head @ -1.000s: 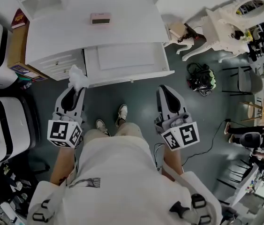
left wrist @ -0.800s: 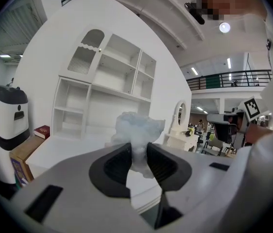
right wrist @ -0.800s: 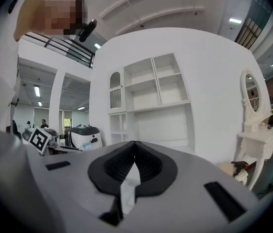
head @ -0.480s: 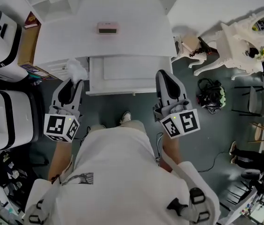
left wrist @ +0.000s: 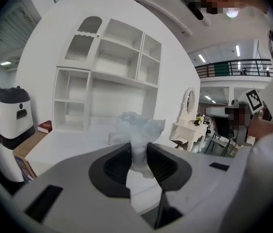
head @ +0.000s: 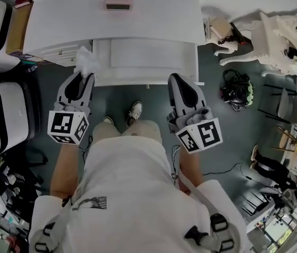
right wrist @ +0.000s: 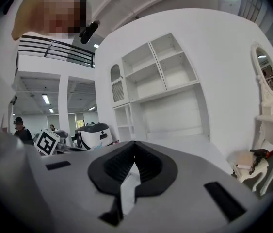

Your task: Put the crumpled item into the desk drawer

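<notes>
Head view, working outward from your hands: over the last second you have stepped in and squared up to the desk. The drawer [head: 148, 59], which sat skewed toward the right of the frame, now lies open and straight across the upper centre, between your two tools.

Your left gripper [head: 85, 74] has kept its bite. In the left gripper view its jaws are clamped on the neck of the crumpled white wad [left wrist: 138, 130], which bunches out above them. Seen from the head, that wad [head: 86, 62] sits at upper left, just beside the drawer's left front corner. It looks to be over the fixed drawer bank [head: 58, 54] rather than over the open tray.

Your right gripper [head: 178, 79] has come up to the drawer's front rim near its right end. The right gripper view shows its jaws together with nothing between them.

Farther off, the white desk top [head: 74, 20] carries a small pink box [head: 118, 3].

So the approach looks finished, but the drop is not yet made. You probably need to carry the wad toward frame right, over the tray, before letting go.
</notes>
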### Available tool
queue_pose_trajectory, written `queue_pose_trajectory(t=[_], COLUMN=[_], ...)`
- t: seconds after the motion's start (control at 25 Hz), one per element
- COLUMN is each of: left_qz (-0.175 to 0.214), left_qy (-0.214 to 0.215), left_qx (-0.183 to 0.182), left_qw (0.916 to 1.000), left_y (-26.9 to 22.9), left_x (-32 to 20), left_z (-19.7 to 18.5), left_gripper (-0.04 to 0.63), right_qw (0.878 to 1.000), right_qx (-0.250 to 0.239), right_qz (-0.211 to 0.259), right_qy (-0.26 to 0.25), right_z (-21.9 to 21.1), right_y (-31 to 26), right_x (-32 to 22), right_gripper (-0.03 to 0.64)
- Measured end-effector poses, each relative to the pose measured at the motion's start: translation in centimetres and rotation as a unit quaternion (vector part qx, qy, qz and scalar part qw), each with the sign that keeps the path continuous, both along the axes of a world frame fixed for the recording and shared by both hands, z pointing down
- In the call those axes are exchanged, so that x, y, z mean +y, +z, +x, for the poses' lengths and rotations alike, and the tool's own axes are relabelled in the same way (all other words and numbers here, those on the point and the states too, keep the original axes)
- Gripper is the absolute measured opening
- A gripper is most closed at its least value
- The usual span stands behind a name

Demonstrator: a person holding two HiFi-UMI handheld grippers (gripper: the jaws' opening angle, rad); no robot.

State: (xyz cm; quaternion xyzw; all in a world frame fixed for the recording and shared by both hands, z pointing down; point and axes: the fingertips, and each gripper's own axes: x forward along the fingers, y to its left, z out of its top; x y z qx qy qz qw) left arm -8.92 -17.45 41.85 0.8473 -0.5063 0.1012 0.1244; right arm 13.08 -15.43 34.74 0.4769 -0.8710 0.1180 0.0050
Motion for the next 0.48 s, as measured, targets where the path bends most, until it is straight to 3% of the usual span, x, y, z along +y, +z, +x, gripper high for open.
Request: queue_pose_trajectory(t=[0.24,0.48], left_qz=[-0.041,-0.062], left_qy=[0.029,0.06], left_qx=[-0.015,-0.054], left_qw=[0.9986,0.9948], left_y=[6.7,13.5], left_x=[-2.0,-3.5], left_z=[1.2,2.1], left_gripper=[0.106,0.106], right_qw=[0.999,0.998], right_qx=[0.006,0.013], right_qz=[-0.035,-0.053], right_qy=[-0.01,-0.028], right_z=[-2.0,-5.0], right_y=[4.2,8.1], right_x=[0.9,1.8], right_gripper=[0.009,0.009])
